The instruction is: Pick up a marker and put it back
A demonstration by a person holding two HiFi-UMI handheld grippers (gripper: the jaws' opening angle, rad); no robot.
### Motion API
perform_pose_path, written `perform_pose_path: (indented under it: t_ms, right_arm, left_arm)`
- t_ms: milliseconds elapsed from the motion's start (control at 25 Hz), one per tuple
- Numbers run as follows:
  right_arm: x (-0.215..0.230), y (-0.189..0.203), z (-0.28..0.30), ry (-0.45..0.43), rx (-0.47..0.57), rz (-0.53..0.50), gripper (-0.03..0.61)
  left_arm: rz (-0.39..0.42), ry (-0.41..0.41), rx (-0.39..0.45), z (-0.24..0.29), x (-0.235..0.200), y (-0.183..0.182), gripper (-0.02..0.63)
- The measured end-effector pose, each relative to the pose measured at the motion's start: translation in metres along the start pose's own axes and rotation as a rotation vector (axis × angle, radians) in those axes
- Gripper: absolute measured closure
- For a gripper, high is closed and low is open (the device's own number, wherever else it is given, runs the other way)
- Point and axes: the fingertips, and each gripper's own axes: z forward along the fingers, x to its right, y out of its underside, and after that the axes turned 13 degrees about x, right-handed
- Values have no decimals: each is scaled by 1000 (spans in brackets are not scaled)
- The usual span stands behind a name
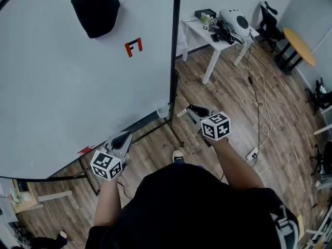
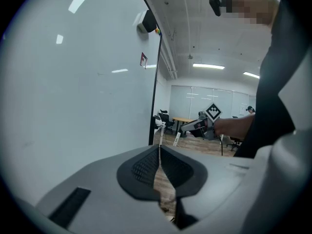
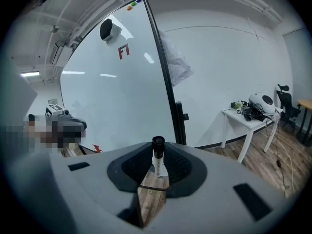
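Observation:
A marker with a white barrel and a black cap stands between the pads of my right gripper, which is shut on it, cap end toward the camera. In the head view the right gripper hovers just right of the whiteboard's black edge post, and the marker's white end pokes out to the left. My left gripper is held low before the whiteboard, near its bottom rail. Its jaws are shut with nothing between them.
A black eraser and a red F-shaped magnet stick to the board. A small white cup sits at the rail's right end. A white table with a helmet stands at the back right. A cable and a power strip lie on the wooden floor.

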Motion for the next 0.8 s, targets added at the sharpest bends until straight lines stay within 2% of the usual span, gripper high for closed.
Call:
perform_pose_path:
  t_ms: [440, 800]
  right_arm:
    - [-3, 1, 2, 0, 0, 5, 511]
    - [-2, -2, 20, -33, -3, 8, 511]
  left_arm:
    - [-3, -2, -2, -5, -4, 2, 595]
    - [-16, -22, -7, -2, -11, 5, 595]
